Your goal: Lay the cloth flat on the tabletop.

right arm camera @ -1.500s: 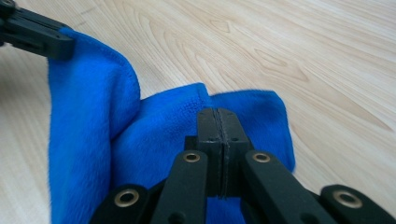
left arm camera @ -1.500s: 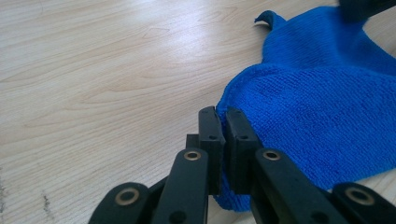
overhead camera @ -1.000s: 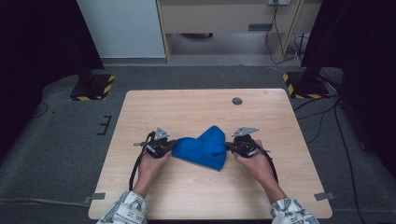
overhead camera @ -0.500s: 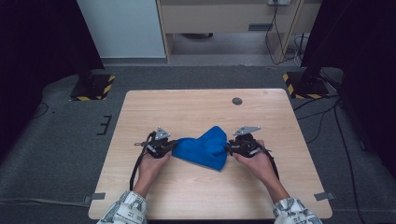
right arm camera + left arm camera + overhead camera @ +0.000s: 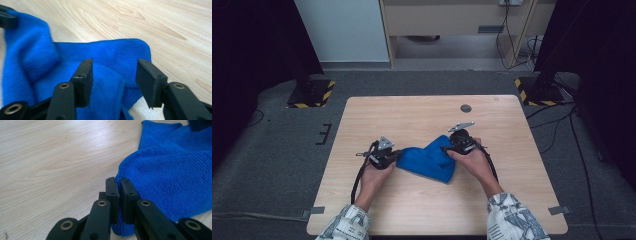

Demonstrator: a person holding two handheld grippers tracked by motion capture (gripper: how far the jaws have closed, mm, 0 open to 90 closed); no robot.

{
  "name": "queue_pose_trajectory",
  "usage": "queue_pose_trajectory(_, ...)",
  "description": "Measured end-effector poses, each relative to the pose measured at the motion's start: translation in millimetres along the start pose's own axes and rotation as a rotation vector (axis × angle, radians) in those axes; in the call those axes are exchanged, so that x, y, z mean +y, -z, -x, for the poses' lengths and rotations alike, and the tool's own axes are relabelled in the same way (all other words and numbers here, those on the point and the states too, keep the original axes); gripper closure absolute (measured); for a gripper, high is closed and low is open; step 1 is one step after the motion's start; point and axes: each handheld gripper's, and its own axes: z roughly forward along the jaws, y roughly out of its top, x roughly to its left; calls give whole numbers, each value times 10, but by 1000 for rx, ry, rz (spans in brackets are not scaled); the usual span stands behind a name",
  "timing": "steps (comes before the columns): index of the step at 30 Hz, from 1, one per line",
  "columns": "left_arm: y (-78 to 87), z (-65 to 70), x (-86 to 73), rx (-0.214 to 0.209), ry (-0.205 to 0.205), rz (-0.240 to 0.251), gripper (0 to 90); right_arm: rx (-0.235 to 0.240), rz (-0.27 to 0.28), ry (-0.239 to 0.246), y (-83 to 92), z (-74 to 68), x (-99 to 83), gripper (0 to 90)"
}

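Now blue cloth (image 5: 110, 57) between parted right fingers (image 5: 82, 77)

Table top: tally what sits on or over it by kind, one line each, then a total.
Blue terry cloth, crumpled: 1
Black two-jaw claws, left claw shut on the cloth's edge, right claw open over the cloth: 2
Small dark round disc in the light wooden table: 1
Total: 4

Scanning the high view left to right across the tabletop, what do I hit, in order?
Left gripper → blue cloth → right gripper, with the small dark disc set farther back, just right of it.
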Motion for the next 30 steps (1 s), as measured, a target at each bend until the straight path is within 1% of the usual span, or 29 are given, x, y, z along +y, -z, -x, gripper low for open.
queue_pose_trajectory(2, 0, 3, 0, -2, -1, -1, 860, -2, -13, -4, -53, 13, 4, 545)
queue_pose_trajectory(4, 0, 5, 1, -3, -2, -1, 860, -1, -29, -9, -95, 26, -3, 560)
queue_pose_trajectory(5, -2, 5, 1, -4, -2, -2, 860, 1, -45, -19, -112, 23, -8, 559)
queue_pose_trajectory(7, -7, 4, 0, -4, -1, -6, 859, 3, -65, -16, -140, 23, -22, 551)
queue_pose_trajectory(9, -11, 2, 1, -5, -5, -8, 860, 9, -82, -21, -158, 11, -37, 566)
queue_pose_trajectory(10, -12, 4, 0, -6, -5, -8, 859, 10, -86, -8, -165, 7, -47, 595)
queue_pose_trajectory(11, -12, 5, 1, -6, -5, -9, 860, 17, -87, -10, -168, 2, -51, 630)
queue_pose_trajectory(12, -11, 6, 2, -5, -6, -8, 860, 20, -83, -6, -167, 0, -54, 661)
queue_pose_trajectory(13, -10, 7, 3, -5, -6, -8, 860, 23, -80, -2, -159, -3, -56, 718)
queue_pose_trajectory(14, -10, 7, 3, -4, -6, -8, 860, 33, -75, -1, -150, -9, -56, 750)
queue_pose_trajectory(17, -9, 7, 4, -4, -7, -7, 860, 33, -44, 24, -109, -24, -43, 806)
queue_pose_trajectory(19, -6, 6, 5, -2, -3, -5, 860, 36, -21, 27, -74, -25, -29, 850)
queue_pose_trajectory(21, 0, 4, 7, -1, -2, -2, 860, 34, 1, 34, -41, -18, -16, 870)
queue_pose_trajectory(24, 9, -2, 8, 2, 0, 3, 861, 40, 18, 34, 6, -16, -6, 876)
queue_pose_trajectory(25, 12, -5, 9, 4, 0, 5, 861, 38, 26, 46, 24, -11, -6, 876)
queue_pose_trajectory(30, 37, -28, 17, 8, 8, 19, 862, 42, 82, 30, 172, 29, -26, 876)
